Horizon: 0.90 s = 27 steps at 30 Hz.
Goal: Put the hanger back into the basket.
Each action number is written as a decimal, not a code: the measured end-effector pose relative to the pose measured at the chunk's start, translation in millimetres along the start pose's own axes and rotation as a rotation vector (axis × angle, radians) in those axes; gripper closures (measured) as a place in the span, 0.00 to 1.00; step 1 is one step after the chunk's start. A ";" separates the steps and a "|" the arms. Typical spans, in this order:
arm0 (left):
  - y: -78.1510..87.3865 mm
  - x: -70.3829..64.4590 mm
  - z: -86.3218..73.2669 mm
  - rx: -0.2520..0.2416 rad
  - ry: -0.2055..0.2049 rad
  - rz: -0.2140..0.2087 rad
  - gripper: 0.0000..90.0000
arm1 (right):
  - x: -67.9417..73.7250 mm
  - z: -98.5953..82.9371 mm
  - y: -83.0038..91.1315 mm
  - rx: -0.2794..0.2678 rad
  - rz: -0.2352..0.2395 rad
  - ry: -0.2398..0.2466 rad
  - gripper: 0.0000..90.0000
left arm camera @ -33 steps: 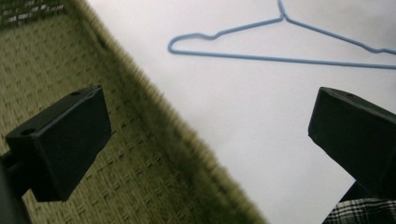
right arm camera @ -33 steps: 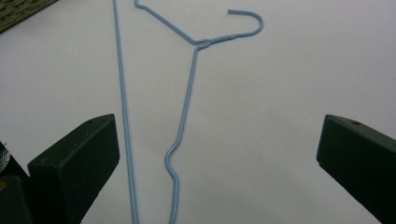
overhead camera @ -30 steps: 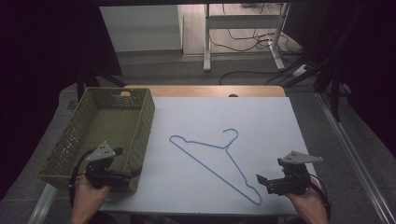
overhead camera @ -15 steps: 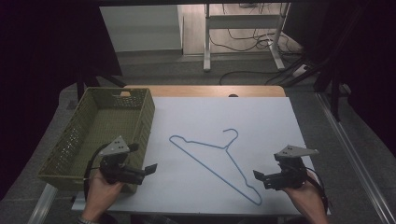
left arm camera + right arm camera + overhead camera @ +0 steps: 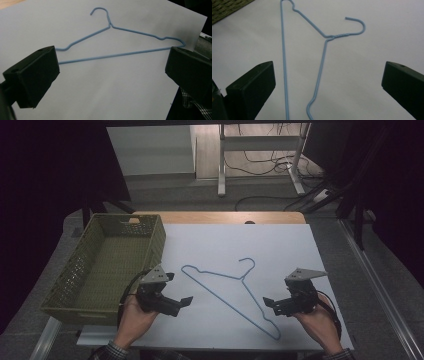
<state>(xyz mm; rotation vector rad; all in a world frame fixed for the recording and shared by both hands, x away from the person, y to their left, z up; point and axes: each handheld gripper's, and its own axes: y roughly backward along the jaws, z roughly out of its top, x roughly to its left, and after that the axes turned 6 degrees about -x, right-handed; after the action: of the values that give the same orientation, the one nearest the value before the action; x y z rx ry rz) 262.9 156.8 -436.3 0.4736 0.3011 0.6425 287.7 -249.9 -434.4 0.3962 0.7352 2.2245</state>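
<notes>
Two grippers hover over the white sheet (image 5: 310,250), jaws spread wide and grasping nothing: the left gripper (image 5: 181,303) near the green basket (image 5: 75,280), the right gripper (image 5: 270,305) at the near right. Between them the blue wire hanger (image 5: 235,292) lies flat, hook pointing far.

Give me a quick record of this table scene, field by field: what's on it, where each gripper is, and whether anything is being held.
Surface: white sheet over a wooden table
Main item: light blue wire clothes hanger, lying flat on the sheet, untouched
Container: olive green woven plastic basket, at the table's left edge, nothing visible inside
Left gripper: jaws open, left of the hanger, beside the basket
Right gripper: jaws open, right of the hanger's near end
Held: nothing
</notes>
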 end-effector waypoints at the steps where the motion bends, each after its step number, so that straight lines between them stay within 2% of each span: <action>1: -3.7 -0.5 0.7 0.003 -0.002 -0.006 0.00 | 0.3 1.3 -2.2 0.003 0.005 0.003 0.00; 6: -21.2 0.1 2.4 0.019 -0.004 -0.022 0.00 | 3.7 9.1 -13.0 0.013 0.016 0.001 0.00; 8: -26.7 1.8 1.4 0.020 0.000 -0.026 0.00 | 5.3 12.1 -18.4 0.015 0.011 0.015 0.00; 13: -42.1 6.8 -1.2 0.033 0.004 -0.029 0.00 | 8.9 19.4 -35.2 0.044 0.000 0.038 0.00; 16: -51.9 9.8 -2.4 0.048 -0.002 -0.017 0.00 | 10.0 21.8 -44.1 0.057 0.006 0.044 0.00; 19: -58.8 12.8 -3.4 0.050 0.002 -0.020 0.00 | 10.1 23.8 -54.8 0.073 0.013 0.031 0.00; 22: -67.3 14.3 -4.4 0.066 -0.013 -0.008 0.00 | 10.8 25.1 -65.5 0.104 0.021 0.023 0.00; 24: -72.0 14.3 -4.9 0.075 -0.022 -0.009 0.00 | 12.4 26.2 -74.8 0.133 0.006 0.041 0.04; 27: -76.3 13.7 -6.2 0.086 -0.029 -0.009 0.00 | 14.0 27.7 -89.0 0.160 -0.019 0.047 0.20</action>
<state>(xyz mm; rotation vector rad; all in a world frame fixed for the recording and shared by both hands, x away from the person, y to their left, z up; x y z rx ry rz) 309.0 114.1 -482.2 0.5636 0.3039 0.6146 341.5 -179.5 -466.4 0.4144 0.9419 2.1712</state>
